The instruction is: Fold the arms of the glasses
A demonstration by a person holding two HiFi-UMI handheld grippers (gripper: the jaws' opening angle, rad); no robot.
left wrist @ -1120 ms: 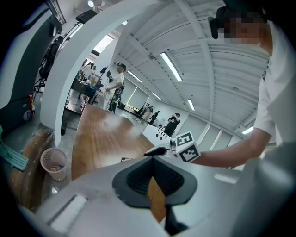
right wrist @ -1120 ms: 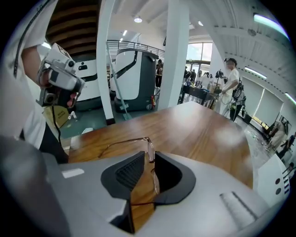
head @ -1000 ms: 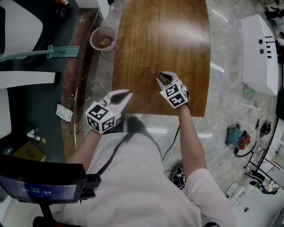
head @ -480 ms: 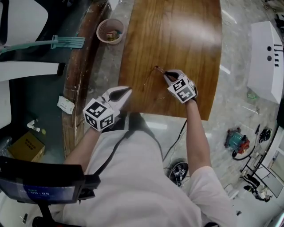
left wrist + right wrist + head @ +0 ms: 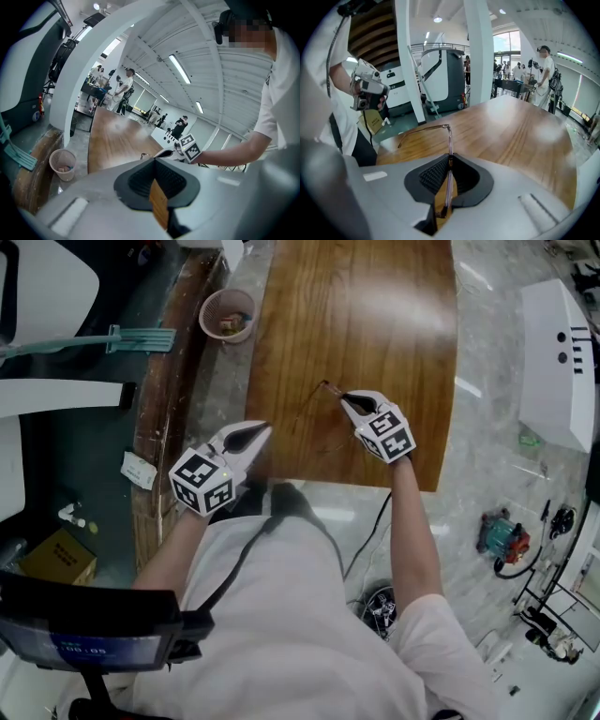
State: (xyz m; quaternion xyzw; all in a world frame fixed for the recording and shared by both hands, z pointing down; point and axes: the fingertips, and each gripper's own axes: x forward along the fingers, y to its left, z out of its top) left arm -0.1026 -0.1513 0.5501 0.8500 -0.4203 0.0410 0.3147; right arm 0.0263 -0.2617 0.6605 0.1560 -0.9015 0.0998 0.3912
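Thin brown-rimmed glasses (image 5: 449, 138) stand on the wooden table (image 5: 375, 324), one arm (image 5: 421, 130) swung out to the left. My right gripper (image 5: 449, 161) has the front of the frame between its pads; the jaws are closing and grip it. In the head view this gripper (image 5: 345, 399) sits mid-table with the glasses (image 5: 324, 387) poking out beyond its tip. My left gripper (image 5: 258, 430) hovers at the table's near left edge, shut and empty, well apart from the glasses. The left gripper view shows its tip (image 5: 157, 161) and the right gripper (image 5: 164, 153) beyond it.
A wastebasket (image 5: 228, 315) stands on the floor left of the table. A white machine (image 5: 553, 362) is at the right, a small tool (image 5: 502, 535) and cables on the floor beside it. A cardboard box (image 5: 56, 559) lies lower left. People stand in the far background.
The right gripper's jaws have closed in on the glasses frame at the same spot on the table. The left gripper has barely shifted.
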